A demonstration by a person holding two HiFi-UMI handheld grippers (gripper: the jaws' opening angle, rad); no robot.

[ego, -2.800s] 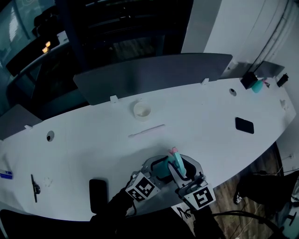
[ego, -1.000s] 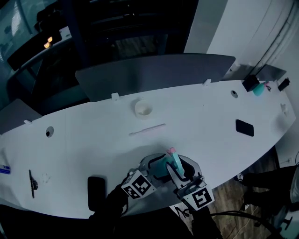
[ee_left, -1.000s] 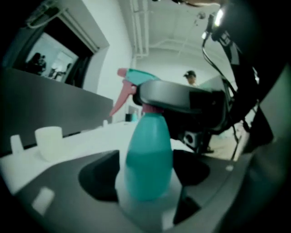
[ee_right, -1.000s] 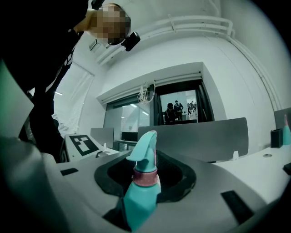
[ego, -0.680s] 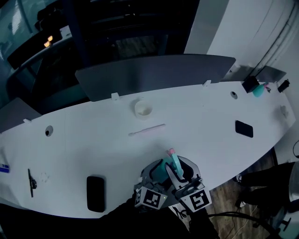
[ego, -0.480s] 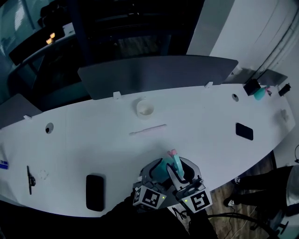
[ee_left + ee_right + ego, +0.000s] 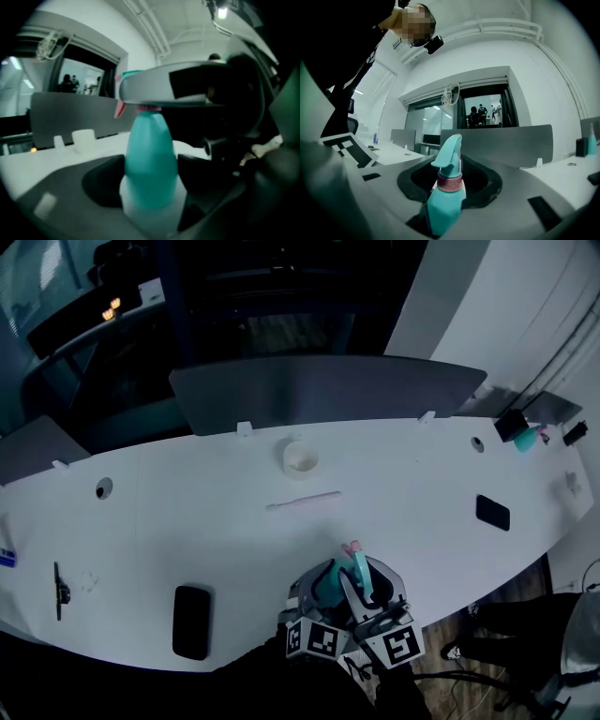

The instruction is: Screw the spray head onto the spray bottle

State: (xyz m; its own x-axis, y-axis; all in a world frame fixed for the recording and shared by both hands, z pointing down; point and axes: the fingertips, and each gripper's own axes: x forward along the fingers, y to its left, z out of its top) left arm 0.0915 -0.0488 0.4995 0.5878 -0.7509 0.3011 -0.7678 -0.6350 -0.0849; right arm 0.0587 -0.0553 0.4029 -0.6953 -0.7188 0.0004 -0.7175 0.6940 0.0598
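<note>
A teal spray bottle (image 7: 328, 583) stands near the table's front edge, its teal spray head (image 7: 359, 565) with a pink nozzle on top. A pink collar (image 7: 450, 183) joins head and bottle neck. My left gripper (image 7: 323, 587) reaches in from the near side. The bottle's body (image 7: 150, 161) fills the gap between its pads; the jaws have just been opening slightly and still touch both sides. My right gripper (image 7: 362, 577) is shut on the spray head, one jaw lying across the head's top in the left gripper view. The bottle's base is hidden.
A small white cup (image 7: 302, 457) and a thin pink-white stick (image 7: 303, 502) lie farther back. One black phone (image 7: 191, 621) sits front left, another (image 7: 492, 513) at the right. A grey divider (image 7: 328, 390) runs along the far edge. The table's front edge lies just below the grippers.
The left gripper's marker cube has swung from the bottle's left to the near side, beside the right cube. Bottle, spray head and right gripper have stayed put.
</note>
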